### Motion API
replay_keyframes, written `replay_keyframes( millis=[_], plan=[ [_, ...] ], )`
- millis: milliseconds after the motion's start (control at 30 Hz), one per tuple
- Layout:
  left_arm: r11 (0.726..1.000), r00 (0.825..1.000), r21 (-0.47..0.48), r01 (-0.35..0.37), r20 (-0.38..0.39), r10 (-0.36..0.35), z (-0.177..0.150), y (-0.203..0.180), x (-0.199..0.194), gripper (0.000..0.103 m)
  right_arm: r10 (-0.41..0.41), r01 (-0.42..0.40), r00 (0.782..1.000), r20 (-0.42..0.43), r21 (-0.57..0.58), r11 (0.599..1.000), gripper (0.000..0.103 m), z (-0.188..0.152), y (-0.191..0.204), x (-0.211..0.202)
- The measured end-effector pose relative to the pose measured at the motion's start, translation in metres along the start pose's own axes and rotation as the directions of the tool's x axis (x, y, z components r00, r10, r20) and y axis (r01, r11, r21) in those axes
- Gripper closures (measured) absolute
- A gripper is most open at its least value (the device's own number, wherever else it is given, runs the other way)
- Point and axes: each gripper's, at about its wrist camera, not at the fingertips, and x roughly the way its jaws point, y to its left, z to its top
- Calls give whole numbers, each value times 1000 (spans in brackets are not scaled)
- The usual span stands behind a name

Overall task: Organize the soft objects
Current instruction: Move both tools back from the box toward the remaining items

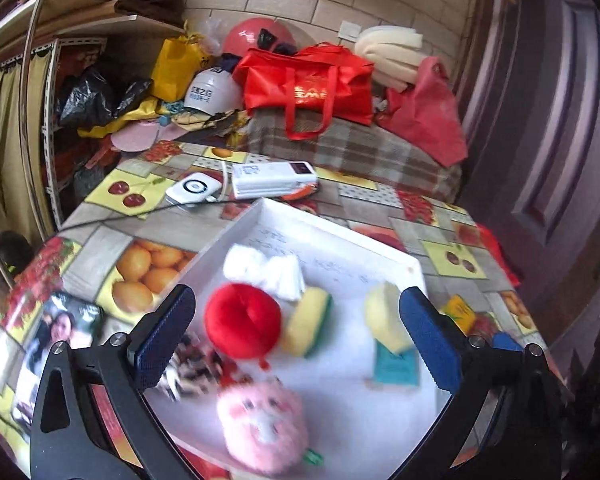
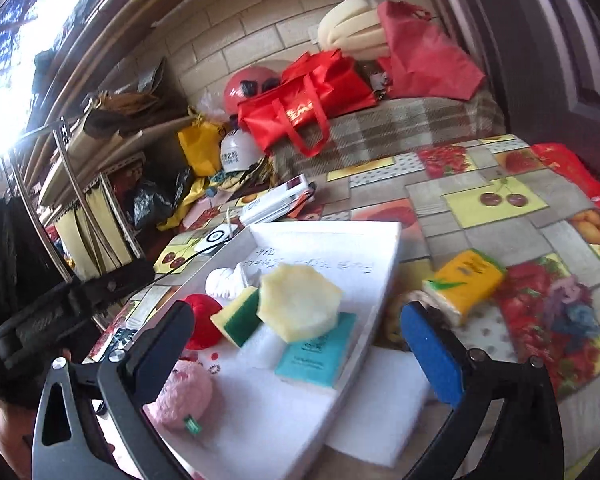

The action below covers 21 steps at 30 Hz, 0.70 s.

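Note:
A white foam tray (image 1: 380, 254) (image 2: 384, 264) lies on the fruit-print table. In it are a red plush (image 1: 242, 322) (image 2: 200, 320), a pink plush (image 1: 262, 426) (image 2: 184, 396), a yellow-green sponge (image 1: 308, 322) (image 2: 236, 320), a pale yellow foam piece (image 1: 384, 316) (image 2: 300, 302) on a teal pack (image 1: 396, 366) (image 2: 320, 354), a white soft item (image 1: 264, 270) (image 2: 226, 282) and a dark patterned item (image 1: 196, 368). My left gripper (image 1: 296, 336) is open and empty above the tray. My right gripper (image 2: 296, 344) is open and empty over the tray's right edge.
A yellow tissue pack (image 2: 466, 280) (image 1: 458, 308) and a colourful yarn bundle (image 2: 576, 312) lie right of the tray. A white foam sheet (image 2: 380, 404) lies at its near right. A power bank (image 1: 274, 180) and a white charger (image 1: 194, 190) lie behind. Red bags (image 1: 312, 84) sit on a plaid bench.

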Motion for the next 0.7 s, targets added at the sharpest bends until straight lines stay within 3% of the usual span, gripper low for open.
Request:
replay_keyframes(
  millis=[200,433,567,700],
  plan=[
    [997,997,28,79,-14,-78,-38,-11,-19,0,-112,111,993,25,49,993,0,-9,-43,-29],
    [988,991,69,136,-25,-134,-61,-23,-25,0,-310,302,951,12,193,934,0,-11,-116,-55],
    [971,978,125,203,-77,-195,-82,-40,-21,0,-351,355,935,-53,159,921,0,-15,-130,-52],
    [955,970,179,236,-100,-221,-101,-58,-21,0,-316,325,944,-93,104,940,0,-19,-124,-43]
  ],
)
